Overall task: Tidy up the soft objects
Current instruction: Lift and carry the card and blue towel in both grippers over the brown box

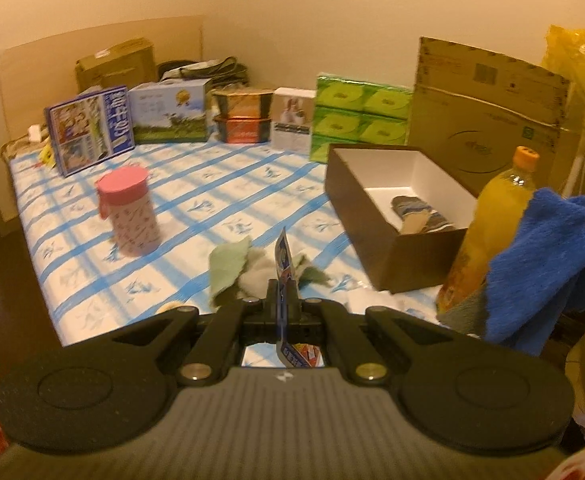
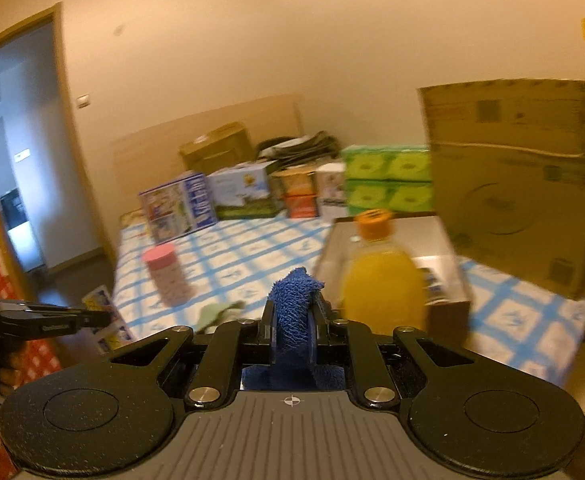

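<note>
Checked bedspread (image 1: 212,184), one towel (image 2: 294,304), perhaps two rags (image 1: 228,268)

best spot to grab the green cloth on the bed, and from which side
Pinch the raised flap of the green cloth, coming from above on its left side. It lies crumpled with that edge standing up off the bedsheet, clear of the pink-lidded canister.

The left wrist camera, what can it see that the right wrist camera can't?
Only the left wrist view shows the slipper lying inside the open box, and the thin packet pinched in the left gripper. Only the right wrist view shows the doorway. Both show the blue towel held by the right gripper, the orange bottle, the pink canister and the checked cloth.
</note>
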